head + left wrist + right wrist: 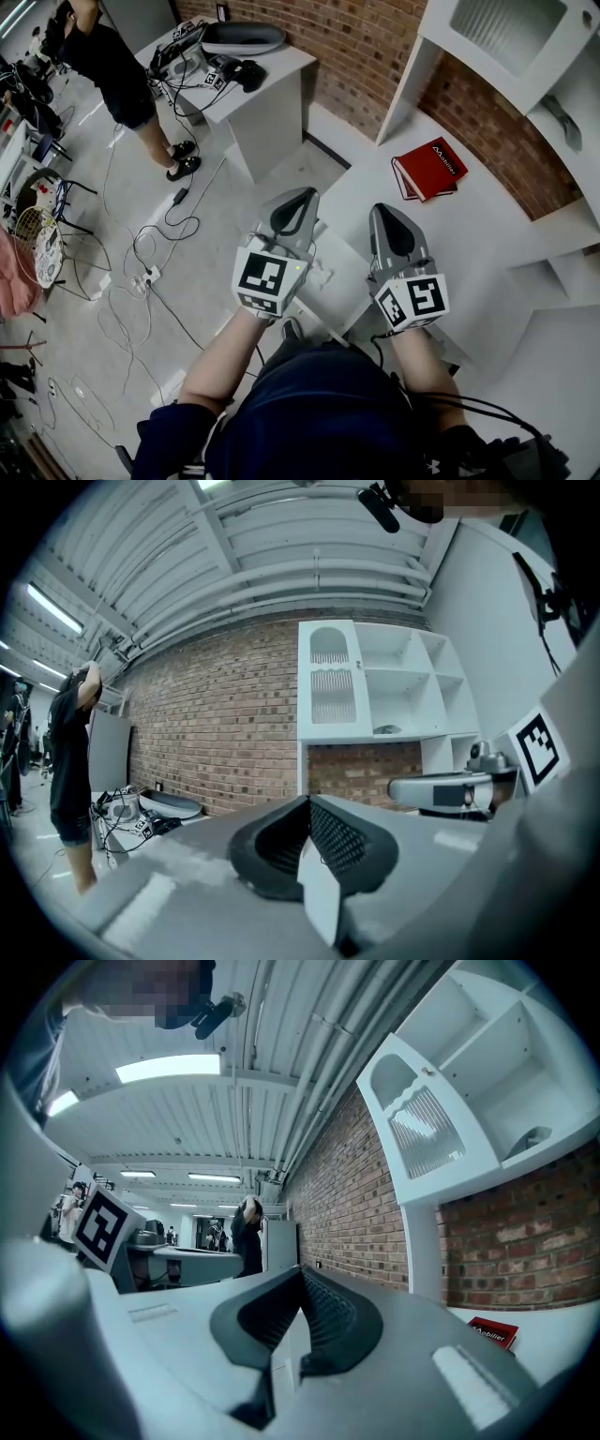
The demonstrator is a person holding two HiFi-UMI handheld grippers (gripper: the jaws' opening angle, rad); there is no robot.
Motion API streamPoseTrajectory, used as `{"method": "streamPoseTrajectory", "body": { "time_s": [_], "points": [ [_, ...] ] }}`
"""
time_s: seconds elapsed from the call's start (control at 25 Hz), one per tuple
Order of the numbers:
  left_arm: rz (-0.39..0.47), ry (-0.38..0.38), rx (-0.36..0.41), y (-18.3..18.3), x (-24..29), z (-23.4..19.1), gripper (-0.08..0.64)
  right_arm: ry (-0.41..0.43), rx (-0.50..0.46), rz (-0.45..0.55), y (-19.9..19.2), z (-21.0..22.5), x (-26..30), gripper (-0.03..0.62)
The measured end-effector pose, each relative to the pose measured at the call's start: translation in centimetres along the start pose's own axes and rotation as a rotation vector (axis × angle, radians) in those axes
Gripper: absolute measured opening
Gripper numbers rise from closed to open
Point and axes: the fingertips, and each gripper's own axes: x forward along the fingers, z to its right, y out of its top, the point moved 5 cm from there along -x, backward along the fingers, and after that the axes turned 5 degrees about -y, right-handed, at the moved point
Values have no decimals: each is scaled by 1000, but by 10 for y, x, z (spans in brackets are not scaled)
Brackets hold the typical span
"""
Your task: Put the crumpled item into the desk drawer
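Viewing from the head camera, I record the left claw (298,199) and the right claw (387,212) side by side, both raised over the near edge of the white counter (497,211) and pointing away from the body. Left claw: clenched, the ribbed pads meeting at the tip, nothing between them (confirmed in the left gripper view (308,801)). Right claw: likewise clenched and empty, per the right gripper view (301,1270).

A pale crumpled item (318,274) lies low between the two claws, just beside the left marker cube, on what appears to be the pulled-out white drawer (349,281). White on white, so I cannot tell whether it sits fully inside.

A red book (429,169) lies flat on the counter, well apart from both claws and near the brick wall (375,47). A person (112,56) stands at far left, with cables (150,272) across the floor.
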Motion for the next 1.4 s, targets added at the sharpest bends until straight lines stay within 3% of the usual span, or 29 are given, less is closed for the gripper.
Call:
{"method": "streamPoseTrajectory", "body": {
  "time_s": [1.4],
  "points": [
    [-21,-29,-10,-12,-15,0,3,-6,-12,7,-3,-19,-9,2]
  ]
}}
